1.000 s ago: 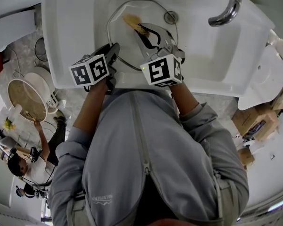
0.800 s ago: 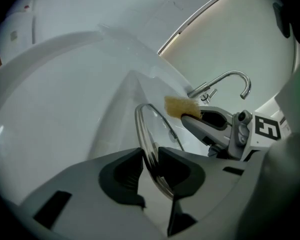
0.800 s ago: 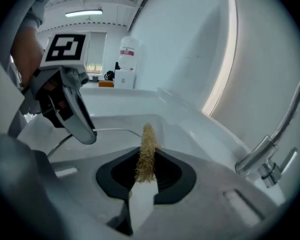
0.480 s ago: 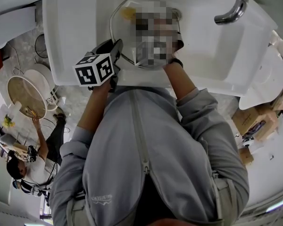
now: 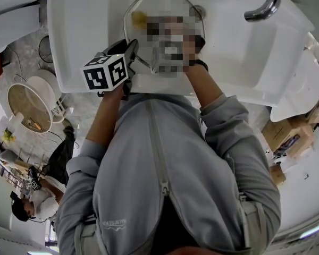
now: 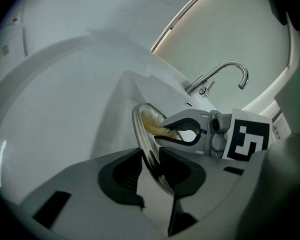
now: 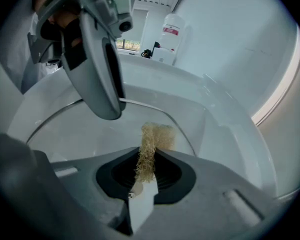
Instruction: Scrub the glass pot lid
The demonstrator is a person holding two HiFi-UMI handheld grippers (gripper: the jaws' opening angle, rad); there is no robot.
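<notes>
Clamping the near rim of the glass lid, the left gripper has a pad on each side of the glass. Its jaws have just been opening a little, with the rim between them and held. The lid stands tilted up inside the basin of the white sink, below the curved tap, with its glass face turned toward the right gripper. That gripper's jaws are closed on a tan, fibrous scrubbing pad, pinched thin between the pads and widening past the tips. The pad's free end lies against the lid's glass, toward its far-left part as seen in the head view. From the left gripper view the right gripper reaches in from the right, its tips just beside the lid's upper part. A person in a grey zipped top stands at the sink's front edge, both forearms stretched over it.
</notes>
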